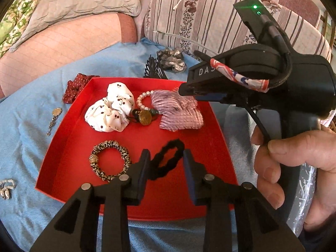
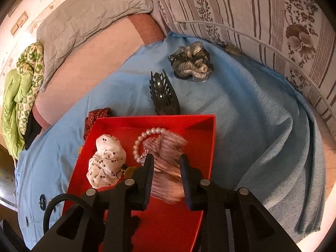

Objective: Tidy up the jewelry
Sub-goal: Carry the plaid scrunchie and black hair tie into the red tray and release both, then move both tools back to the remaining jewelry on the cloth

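Two parted grippers; black hair tie [image 1: 168, 159] angles up-right

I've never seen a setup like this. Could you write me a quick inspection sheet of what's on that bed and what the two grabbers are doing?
Surface: blue blanket spread over a bed.
Job's things: red tray holds a white cherry-print scrunchie, pearl bracelet, gold medallion, pink striped scrunchie, animal-print hair tie and black hair tie.
Clutter: on the blanket, a grey scrunchie, black hair claw, dark red dotted scrunchie, a chain pendant.
Grippers: left gripper open over the black hair tie; right gripper open around the pink striped scrunchie.
Cables: black cable on the right gripper.
Surroundings: pillows, green quilt.
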`<act>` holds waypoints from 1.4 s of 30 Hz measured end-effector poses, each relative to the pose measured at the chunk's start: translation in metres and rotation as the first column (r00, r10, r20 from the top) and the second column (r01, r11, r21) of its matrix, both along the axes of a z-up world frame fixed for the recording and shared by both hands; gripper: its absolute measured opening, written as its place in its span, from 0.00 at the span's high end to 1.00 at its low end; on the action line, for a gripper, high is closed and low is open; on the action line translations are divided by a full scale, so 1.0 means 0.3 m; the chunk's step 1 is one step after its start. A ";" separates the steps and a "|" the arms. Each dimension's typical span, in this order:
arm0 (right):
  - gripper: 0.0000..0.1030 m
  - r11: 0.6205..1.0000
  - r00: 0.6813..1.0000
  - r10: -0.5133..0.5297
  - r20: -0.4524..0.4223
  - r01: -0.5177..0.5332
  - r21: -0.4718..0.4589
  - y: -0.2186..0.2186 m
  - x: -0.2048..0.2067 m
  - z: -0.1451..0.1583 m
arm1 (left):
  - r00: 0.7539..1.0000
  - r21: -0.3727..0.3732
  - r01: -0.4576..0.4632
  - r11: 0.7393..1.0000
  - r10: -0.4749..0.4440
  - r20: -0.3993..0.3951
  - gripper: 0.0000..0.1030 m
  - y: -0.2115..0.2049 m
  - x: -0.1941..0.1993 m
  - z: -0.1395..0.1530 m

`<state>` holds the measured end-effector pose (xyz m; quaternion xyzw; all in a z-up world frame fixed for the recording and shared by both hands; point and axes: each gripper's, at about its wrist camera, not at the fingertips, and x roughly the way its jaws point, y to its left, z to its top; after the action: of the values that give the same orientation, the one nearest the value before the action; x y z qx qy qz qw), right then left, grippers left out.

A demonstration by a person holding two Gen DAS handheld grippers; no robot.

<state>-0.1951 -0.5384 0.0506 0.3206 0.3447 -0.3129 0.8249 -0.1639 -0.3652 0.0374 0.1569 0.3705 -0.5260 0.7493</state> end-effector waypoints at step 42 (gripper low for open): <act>0.73 0.849 0.857 0.511 0.061 -0.493 -0.191 0.671 0.453 0.068 | 0.870 -0.067 -0.493 0.867 0.493 -0.019 0.70 0.845 0.551 0.101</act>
<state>-0.0592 -0.3372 0.0709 0.1650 0.3428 -0.0962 0.9198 0.0015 -0.1118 0.0678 0.0303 0.3803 -0.3300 0.8634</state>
